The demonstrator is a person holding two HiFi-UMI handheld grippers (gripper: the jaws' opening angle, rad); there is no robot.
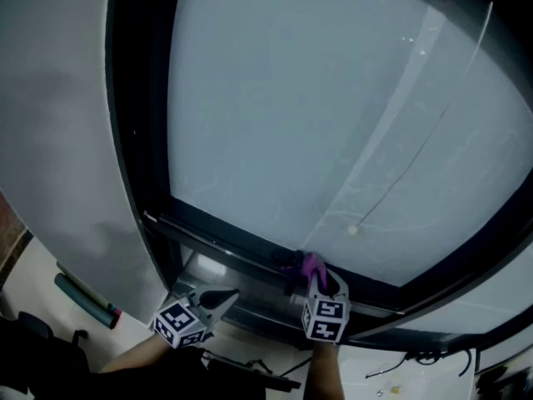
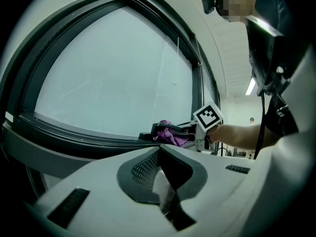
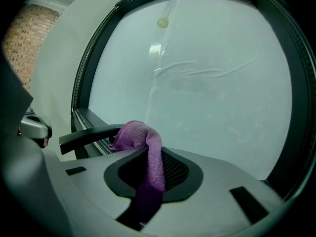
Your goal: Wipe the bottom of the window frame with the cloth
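Head view: the left gripper (image 1: pixel 221 300) hangs below the window frame (image 1: pixel 225 252). The right gripper (image 1: pixel 306 272) presses a purple cloth (image 1: pixel 312 265) against the frame's bottom rail.

Left gripper view: the jaws are closed together with nothing between them. The cloth (image 2: pixel 170 137) lies on the frame (image 2: pixel 89 137), to the right.

Right gripper view: the jaws are clamped on the cloth (image 3: pixel 150 157), whose free end bunches against the frame (image 3: pixel 86 117).

Three near views onto one window (image 1: pixel 333 123)
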